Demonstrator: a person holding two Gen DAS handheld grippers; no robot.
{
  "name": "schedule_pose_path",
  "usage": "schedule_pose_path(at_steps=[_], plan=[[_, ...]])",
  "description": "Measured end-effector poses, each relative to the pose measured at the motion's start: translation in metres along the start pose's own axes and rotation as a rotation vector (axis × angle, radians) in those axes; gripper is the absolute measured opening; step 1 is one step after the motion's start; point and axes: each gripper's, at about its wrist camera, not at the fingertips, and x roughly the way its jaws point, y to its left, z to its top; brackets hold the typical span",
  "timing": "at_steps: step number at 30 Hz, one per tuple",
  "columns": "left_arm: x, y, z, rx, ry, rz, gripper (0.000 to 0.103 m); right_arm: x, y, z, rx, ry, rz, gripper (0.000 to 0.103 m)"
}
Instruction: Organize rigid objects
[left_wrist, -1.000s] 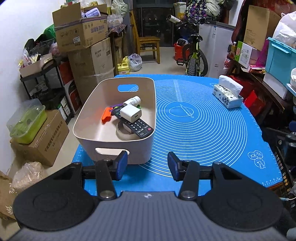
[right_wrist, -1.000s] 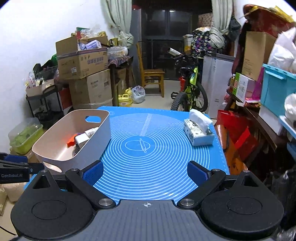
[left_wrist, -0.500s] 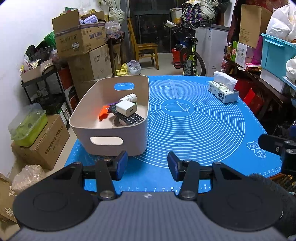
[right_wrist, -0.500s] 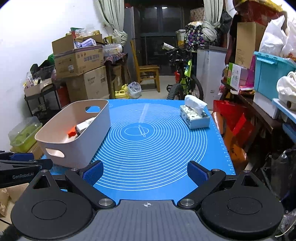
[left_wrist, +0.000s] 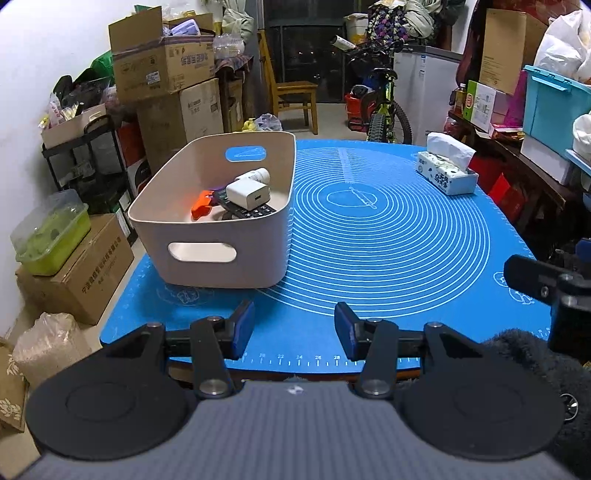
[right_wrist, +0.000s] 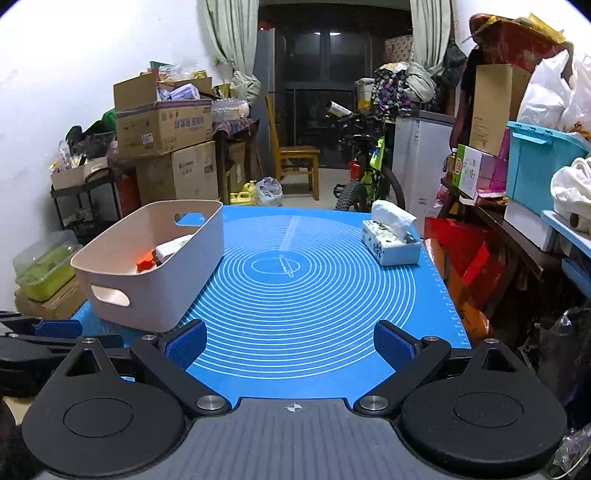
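The bin sits on the mat at left. Inside lie a charger, a remote, and possibly a bottle. The tissue box stands far right.

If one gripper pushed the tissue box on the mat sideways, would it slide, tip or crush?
The tissue box lies low and flat on the blue mat, so it would probably slide rather than tip. It looks like a soft pack, so likely light and easily dented. The loose tissue on top would flop.

Both views low at near edge, facing forward — sharing mat, bin
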Motion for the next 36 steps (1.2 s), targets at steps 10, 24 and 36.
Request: schedule_pose_path(at_steps=[10,24,36], plan=[[0.006,0.005,-0.006,-0.021,0.028,0.013,0.050,0.006,0.005,-0.008,0.001,0.006,0.009,0.097],[0.009,-0.001,-0.009,0.020,0.016,0.014,0.050,0.017,-0.002,-0.011,0.042,0.039,0.003,0.097],[0.010,0.002,-0.008,0.004,0.032,0.019,0.050,0.023,-0.003,-0.013,0.038,0.066,0.013,0.097]])
